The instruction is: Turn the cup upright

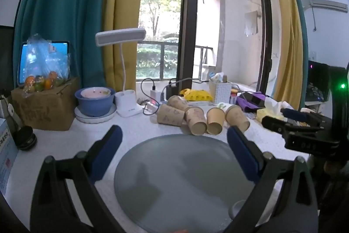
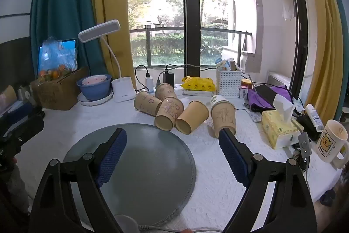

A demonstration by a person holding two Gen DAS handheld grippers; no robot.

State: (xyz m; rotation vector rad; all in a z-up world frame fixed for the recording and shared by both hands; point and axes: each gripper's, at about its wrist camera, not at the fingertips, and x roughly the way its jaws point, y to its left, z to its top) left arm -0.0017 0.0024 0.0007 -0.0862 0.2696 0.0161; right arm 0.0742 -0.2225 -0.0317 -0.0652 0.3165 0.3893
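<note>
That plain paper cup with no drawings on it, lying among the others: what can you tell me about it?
The plain paper cup is tan, unprinted, apparently empty. It lies on its side on the white tablecloth, open mouth toward the camera, just behind the grey round mat. Its left side rests against a doodled cup; neither open gripper touches it.

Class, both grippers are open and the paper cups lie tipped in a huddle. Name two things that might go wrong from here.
1. The paper cups touch one another, so lifting one may roll its neighbours.
2. The right gripper sits close to the rightmost cup; closing hard could crush its thin wall.
</note>
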